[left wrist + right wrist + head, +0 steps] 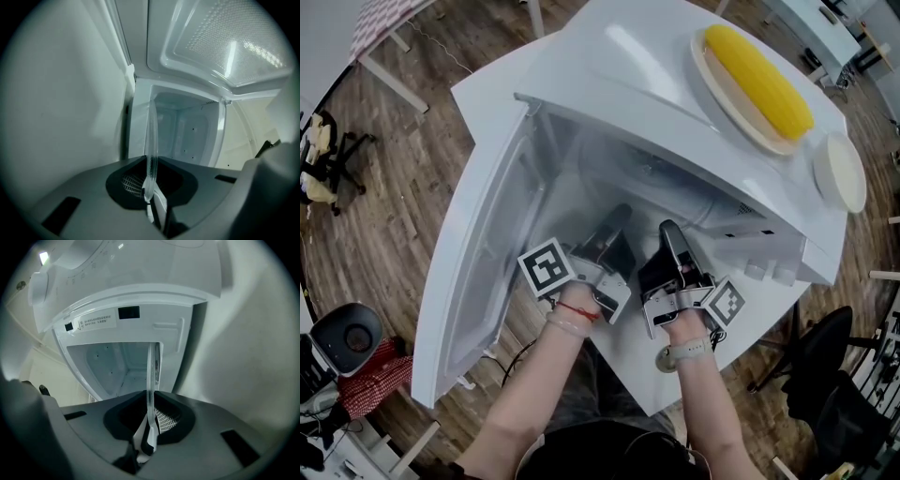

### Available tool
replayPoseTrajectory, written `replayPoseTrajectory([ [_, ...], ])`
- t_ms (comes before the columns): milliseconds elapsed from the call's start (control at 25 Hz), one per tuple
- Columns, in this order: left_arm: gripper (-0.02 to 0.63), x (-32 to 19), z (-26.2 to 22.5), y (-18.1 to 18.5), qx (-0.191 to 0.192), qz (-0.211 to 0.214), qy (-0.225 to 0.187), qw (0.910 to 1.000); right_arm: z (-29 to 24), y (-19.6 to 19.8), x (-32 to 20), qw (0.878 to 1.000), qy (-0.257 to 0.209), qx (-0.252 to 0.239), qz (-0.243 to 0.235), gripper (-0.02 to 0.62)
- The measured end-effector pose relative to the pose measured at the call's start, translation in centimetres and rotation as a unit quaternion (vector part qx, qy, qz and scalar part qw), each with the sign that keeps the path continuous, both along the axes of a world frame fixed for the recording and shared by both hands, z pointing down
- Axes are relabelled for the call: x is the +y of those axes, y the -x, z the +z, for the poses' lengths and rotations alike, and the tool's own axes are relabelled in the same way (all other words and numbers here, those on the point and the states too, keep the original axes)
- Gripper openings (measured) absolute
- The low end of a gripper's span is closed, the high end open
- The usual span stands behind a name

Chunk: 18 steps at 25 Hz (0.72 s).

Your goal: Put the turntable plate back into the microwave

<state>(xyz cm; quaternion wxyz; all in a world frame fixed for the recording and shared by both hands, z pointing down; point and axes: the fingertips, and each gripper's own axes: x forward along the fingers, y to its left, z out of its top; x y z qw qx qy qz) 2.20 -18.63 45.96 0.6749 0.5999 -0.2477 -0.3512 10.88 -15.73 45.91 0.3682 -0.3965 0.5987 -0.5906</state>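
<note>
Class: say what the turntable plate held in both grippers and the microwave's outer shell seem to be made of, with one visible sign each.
The turntable plate is probably clear glass: seen edge-on, it is see-through with a bright, faintly ribbed rim. The microwave shell is glossy white, likely painted metal or plastic: soft highlights lie across its smooth top.

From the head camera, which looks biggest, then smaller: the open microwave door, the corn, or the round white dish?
Largest: microwave door, also nearest the camera.
Then the corn.
Smallest: round white dish.
</note>
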Motion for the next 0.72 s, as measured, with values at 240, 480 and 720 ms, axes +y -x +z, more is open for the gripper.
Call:
replayPoseTrajectory([
  [240, 0.037, -0.42, 0.08, -0.04, 0.004, -0.004, 0.010, 0.9999, 0.03, -0.09, -0.37, 1.000, 0.002, -0.004, 0.005, 0.057],
  [480, 0.037, -0.67, 0.11, -0.02, 0.004, -0.012, 0.017, 0.9998, 0.01, -0.09, -0.57, 1.000, 0.005, -0.007, 0.009, 0.057],
  [720, 0.037, -0.80, 0.18, -0.21, 0.007, -0.019, 0.022, 0.9995, -0.30, -0.29, -0.71, 1.000, -0.003, -0.021, 0.022, 0.061],
])
